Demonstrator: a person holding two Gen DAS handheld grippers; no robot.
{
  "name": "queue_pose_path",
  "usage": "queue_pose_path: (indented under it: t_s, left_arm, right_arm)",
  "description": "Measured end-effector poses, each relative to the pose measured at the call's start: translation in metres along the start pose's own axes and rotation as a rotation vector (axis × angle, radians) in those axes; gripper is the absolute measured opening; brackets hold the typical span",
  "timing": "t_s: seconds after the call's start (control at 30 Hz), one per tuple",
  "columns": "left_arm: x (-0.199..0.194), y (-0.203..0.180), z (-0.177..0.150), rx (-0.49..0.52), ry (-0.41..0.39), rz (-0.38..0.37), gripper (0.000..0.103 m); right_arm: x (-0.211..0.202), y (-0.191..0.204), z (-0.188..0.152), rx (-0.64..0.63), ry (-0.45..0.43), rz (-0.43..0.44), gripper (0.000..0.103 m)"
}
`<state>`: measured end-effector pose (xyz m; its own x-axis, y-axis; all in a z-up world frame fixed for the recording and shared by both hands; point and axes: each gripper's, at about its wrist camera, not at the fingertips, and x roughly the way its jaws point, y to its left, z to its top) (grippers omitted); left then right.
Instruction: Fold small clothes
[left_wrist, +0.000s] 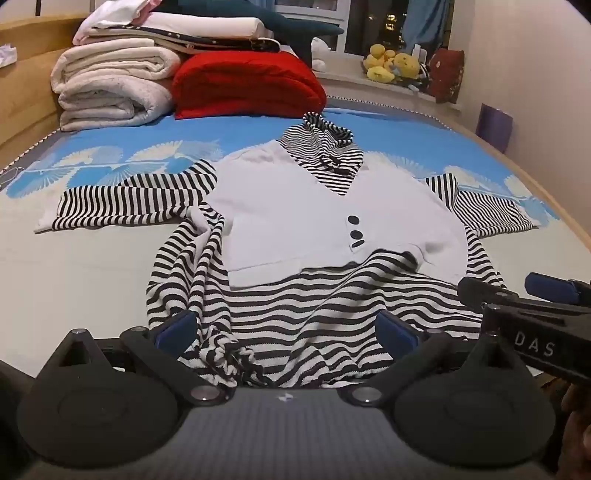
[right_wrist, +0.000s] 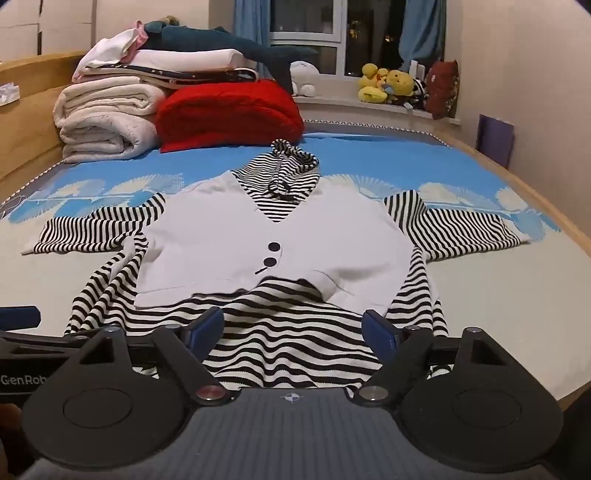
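A small garment (left_wrist: 314, 218) (right_wrist: 258, 243) lies face up on the bed: white vest front with three black buttons, black-and-white striped collar, sleeves spread to both sides and a striped lower part toward me. My left gripper (left_wrist: 286, 330) is open, its blue pads astride the rumpled striped hem at its left part. My right gripper (right_wrist: 293, 330) is open over the hem's right part. The right gripper also shows at the right edge of the left wrist view (left_wrist: 524, 291); the left gripper's pad shows at the left edge of the right wrist view (right_wrist: 18, 317).
Folded white blankets (left_wrist: 110, 85) and a red cushion (left_wrist: 247, 85) are stacked at the far left of the bed (left_wrist: 74, 266). Yellow plush toys (left_wrist: 391, 62) sit on the windowsill. A wooden bed frame (left_wrist: 535, 192) and a wall run along the right.
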<state>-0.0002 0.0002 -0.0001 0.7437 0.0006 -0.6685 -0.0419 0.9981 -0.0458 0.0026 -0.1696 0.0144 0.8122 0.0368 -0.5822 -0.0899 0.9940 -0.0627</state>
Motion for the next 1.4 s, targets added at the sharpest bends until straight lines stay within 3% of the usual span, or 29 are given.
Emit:
queue_pose_path:
  t_s: [0.27,1.4]
  left_arm:
    - [0.002,0.006,-0.001,-0.025,0.007,-0.005,0.102]
    - [0.004,0.005,-0.004,-0.045,0.015,-0.022,0.102]
  right_arm:
    - [-0.002,-0.016,-0.004,-0.025,-0.001,0.003,0.078]
    - [0.002,-0.002,-0.003,-0.013,-0.004,0.012,0.077]
